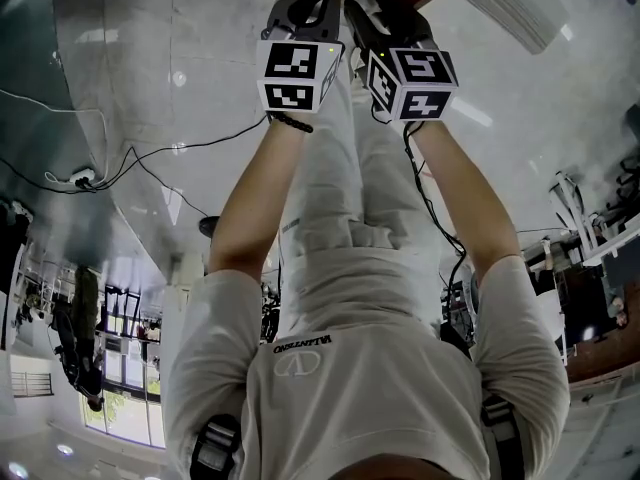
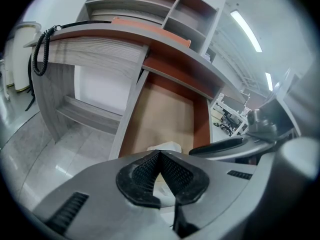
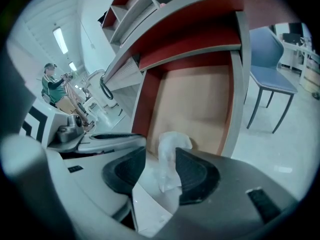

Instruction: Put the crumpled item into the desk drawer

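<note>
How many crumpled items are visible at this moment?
1: the crumpled item stands between the parted jaws of the right claw, over the open drawer. More could be hidden behind the claw.

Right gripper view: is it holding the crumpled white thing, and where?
Nothing is gripped. The crumpled white item stands, not squeezed, between the right gripper's wide-open jaws, above the open drawer.

Office: shelved desk [image 2: 100,51], blue chair [image 3: 270,76], ceiling strip lights [image 2: 245,30]
</note>
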`<state>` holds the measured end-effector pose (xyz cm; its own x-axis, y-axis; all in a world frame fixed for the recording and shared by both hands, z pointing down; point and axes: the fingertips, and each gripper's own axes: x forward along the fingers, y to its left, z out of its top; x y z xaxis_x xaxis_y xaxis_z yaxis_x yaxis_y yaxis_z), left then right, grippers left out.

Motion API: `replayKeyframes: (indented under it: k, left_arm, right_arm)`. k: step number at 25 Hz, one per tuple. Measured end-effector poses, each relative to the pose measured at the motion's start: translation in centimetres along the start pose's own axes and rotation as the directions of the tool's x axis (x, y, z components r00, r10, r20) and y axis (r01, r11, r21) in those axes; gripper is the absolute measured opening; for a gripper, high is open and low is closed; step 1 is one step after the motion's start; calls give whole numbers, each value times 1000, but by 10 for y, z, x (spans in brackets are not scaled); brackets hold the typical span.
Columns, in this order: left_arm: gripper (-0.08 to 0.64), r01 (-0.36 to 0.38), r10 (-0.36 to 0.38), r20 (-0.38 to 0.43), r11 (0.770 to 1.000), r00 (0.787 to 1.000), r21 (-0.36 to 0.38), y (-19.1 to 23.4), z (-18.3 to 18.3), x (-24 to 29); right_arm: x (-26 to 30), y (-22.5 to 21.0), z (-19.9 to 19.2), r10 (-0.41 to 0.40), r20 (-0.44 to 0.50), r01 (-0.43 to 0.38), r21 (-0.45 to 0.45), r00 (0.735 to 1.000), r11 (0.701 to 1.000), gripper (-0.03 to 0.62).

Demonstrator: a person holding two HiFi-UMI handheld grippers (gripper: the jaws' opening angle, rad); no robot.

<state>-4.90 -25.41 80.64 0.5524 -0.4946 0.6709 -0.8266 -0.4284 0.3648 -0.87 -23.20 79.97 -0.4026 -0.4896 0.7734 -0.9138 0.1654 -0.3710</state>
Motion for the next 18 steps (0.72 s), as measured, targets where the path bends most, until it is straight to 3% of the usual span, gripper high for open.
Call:
replayKeyframes:
  k: [2, 5, 10, 15, 18]
  left_arm:
    - [-2, -2, 2, 1, 1000, 1000, -5, 2, -1, -1]
    - [-2, -2, 2, 4, 1000, 1000, -11, 2, 1, -2]
    - [-2, 2, -2, 10, 1000, 1000, -11, -1, 4, -3]
    - [-2, -3, 4, 16, 1000, 1000, -9, -3, 6, -2]
    - [-2, 1, 0, 16, 1000, 1000, -11, -10, 10, -4]
  right_arm:
    - [-1, 3, 1, 4, 8, -4, 1, 1000, 1000, 189]
    - [-5, 5, 1, 0, 19, 1, -22, 1000, 1000, 123]
    - [-10, 10, 3, 9, 23, -8, -54, 1000, 999, 121]
    - [-19, 9, 10, 3, 65, 1, -63, 998, 998, 26]
    - [-27, 9, 13, 4, 78, 0, -59, 997, 998, 25]
